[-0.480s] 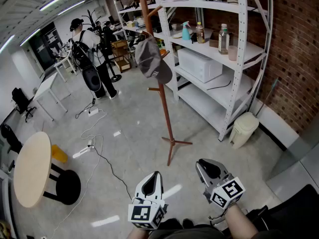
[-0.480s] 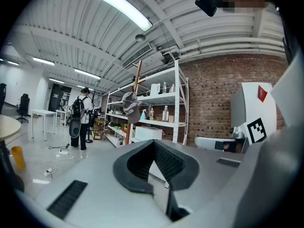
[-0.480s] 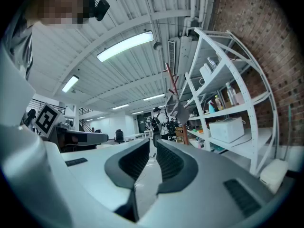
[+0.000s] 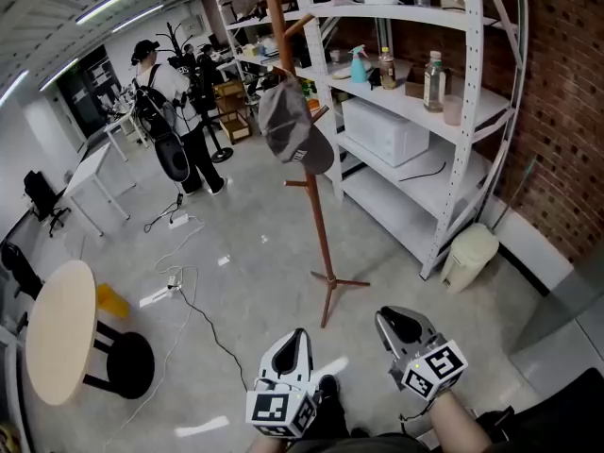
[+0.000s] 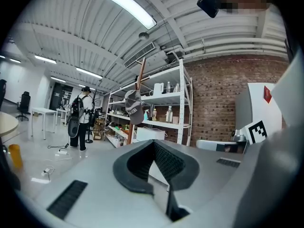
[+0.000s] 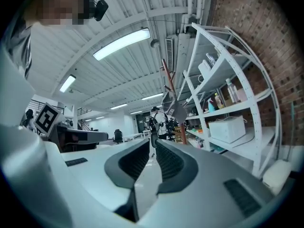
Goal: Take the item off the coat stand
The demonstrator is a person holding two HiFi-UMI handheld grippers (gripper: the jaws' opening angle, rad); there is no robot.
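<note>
Grey baseball cap (image 4: 294, 125) hung from an upper peg of the brown wooden coat stand (image 4: 320, 239), high on the pole and close beside the white shelving rack (image 4: 460, 149). Stand stood on the concrete floor, well ahead of both grippers.

Left gripper (image 4: 297, 334) and right gripper (image 4: 389, 315) were held low, side by side and pointed toward the stand. Each gripper's own view showed its ribbed pads pressed together with nothing between them.

Judged step: the approach, with the cap untouched. The next move looked to call for closing in on the stand, raising one gripper to cap height, spreading its jaws, pinching the brim or crown edge, then lifting up and away so the cap clears the peg without tipping the slim stand.
</note>
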